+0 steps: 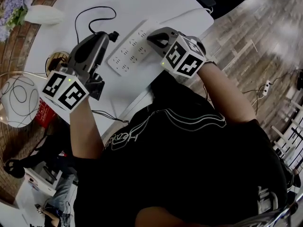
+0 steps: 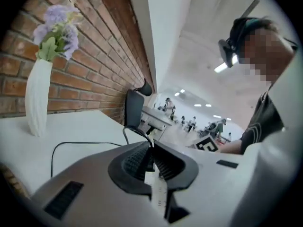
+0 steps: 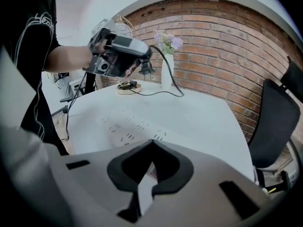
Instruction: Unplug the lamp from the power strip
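My left gripper (image 1: 108, 36) is shut on the lamp's black plug (image 1: 113, 36) and holds it in the air, off the white power strip (image 1: 131, 51). In the right gripper view the plug (image 3: 146, 68) hangs clear above the table with its prongs bare. Its black cord (image 1: 93, 11) loops over the white table (image 1: 142, 4) toward the wire-globe lamp (image 1: 16, 100) at the left. In the left gripper view the cord (image 2: 137, 132) leaves the closed jaws, which hide the plug. My right gripper (image 1: 151, 38) is shut, its tips resting on the near end of the power strip (image 3: 125, 126).
A white vase with purple flowers (image 1: 41, 14) stands at the table's far left by the brick wall (image 3: 218, 46). A small round object (image 3: 127, 86) lies near the vase. A black chair (image 3: 274, 122) stands beyond the table's far end. A second power strip (image 1: 268, 85) lies on the floor.
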The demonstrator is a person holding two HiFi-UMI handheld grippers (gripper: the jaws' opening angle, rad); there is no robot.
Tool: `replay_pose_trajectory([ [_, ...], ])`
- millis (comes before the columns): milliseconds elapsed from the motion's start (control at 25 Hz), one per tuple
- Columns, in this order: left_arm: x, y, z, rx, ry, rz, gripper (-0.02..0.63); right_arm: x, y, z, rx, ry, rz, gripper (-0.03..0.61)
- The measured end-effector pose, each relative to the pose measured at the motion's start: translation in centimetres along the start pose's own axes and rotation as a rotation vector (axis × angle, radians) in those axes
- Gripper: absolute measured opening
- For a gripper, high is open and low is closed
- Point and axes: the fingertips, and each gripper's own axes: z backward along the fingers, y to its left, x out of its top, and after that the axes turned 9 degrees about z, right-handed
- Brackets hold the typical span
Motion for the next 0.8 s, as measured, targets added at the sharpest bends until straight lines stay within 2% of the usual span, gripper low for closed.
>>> replay_pose_trajectory([
  [120, 1.0, 0.3, 0.8, 0.018, 0.036, -0.035, 0.028, 0.0, 0.1, 0.1, 0.018, 0.017, -0.002, -0.005],
  [200, 0.5, -0.6, 0.9, -0.009, 0.014, -0.010, 0.029, -0.1, 0.1, 0.1, 0.029, 0.030, -0.011, -0.005],
  [360, -0.8, -1.1, 1.1, -0.007, -0.015, 0.032, 0.031, 0.0, 0.2, 0.0, 0.054, 0.031, -0.044, -0.005],
  [480, -1.2, -1.5, 1.3, 0.015, -0.023, 0.013, 0.031, -0.1, 0.0, 0.2, 0.059, 0.032, -0.066, -0.005],
  [600, -1.4, -1.8, 1.4, 0.040, -0.031, -0.006, 0.031, 0.4, -0.7, 0.8, 0.031, -0.009, -0.069, -0.005],
  [800, -1.8, -2.2, -0.6, 0.056, -0.044, 0.006, 0.031, 0.7, -2.9, 3.0, 0.013, -0.141, -0.145, -0.005],
])
